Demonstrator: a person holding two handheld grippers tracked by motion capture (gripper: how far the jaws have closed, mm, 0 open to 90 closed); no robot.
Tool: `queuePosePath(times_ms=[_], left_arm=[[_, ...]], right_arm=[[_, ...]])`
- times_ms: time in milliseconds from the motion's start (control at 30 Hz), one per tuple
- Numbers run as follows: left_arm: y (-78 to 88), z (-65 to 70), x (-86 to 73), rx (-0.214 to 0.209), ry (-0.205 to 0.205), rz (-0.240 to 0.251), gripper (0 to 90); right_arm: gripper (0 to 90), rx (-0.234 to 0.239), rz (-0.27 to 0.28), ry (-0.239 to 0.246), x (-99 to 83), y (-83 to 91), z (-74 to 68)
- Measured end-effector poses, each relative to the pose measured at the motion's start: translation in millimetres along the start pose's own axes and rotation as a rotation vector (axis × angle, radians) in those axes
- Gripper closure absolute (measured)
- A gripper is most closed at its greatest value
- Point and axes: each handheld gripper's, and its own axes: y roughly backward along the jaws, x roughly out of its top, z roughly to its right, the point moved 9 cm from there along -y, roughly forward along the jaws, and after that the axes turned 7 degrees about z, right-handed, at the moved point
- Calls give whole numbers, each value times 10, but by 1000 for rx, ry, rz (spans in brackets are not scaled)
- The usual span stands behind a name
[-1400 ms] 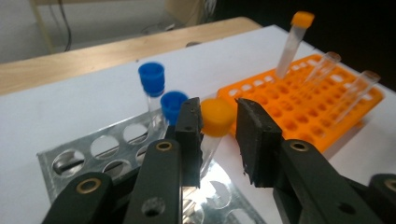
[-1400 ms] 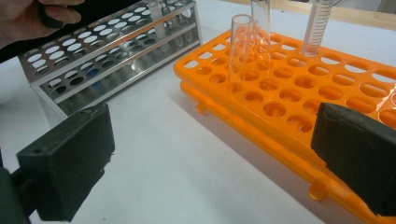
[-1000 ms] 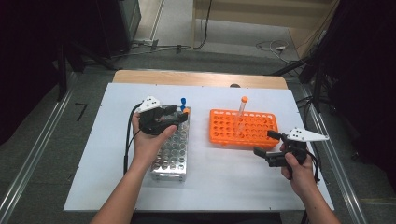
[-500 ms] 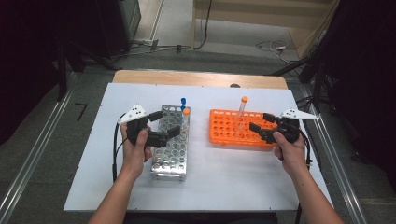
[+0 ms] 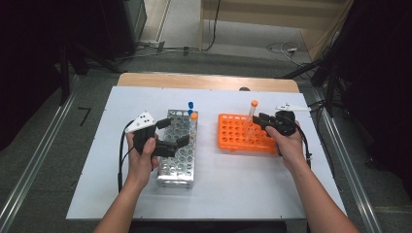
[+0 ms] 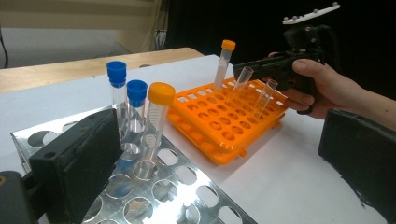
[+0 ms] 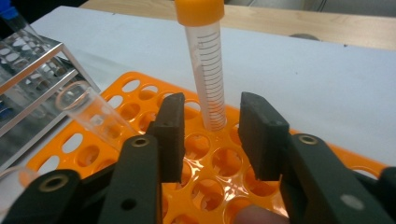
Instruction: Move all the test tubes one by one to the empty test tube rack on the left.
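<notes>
My right gripper has just been closing, jaws still apart, with the orange-capped tube standing in the orange rack just beyond them, untouched. My left gripper hangs wide open over the steel rack, beside its two blue-capped tubes and orange-capped one.

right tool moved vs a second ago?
Yes. The right tool went from off the orange rack's near right corner to its far right edge, by the orange-capped tube; its jaws have just been closing, nothing gripped.
</notes>
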Motion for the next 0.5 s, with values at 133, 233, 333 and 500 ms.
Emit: queuePosePath(times_ms=[133, 233, 333, 500], left_arm=[[21, 12, 4, 0, -5, 2, 0], [35, 10, 3, 1, -8, 2, 0], [44, 7, -3, 4, -5, 0, 0], [38, 34, -8, 2, -6, 2, 0]], right_arm=[[650, -8, -22, -17, 5, -78, 29], [653, 0, -29, -7, 34, -121, 0], [653, -2, -52, 12, 42, -169, -33], [653, -13, -70, 5, 32, -257, -36]])
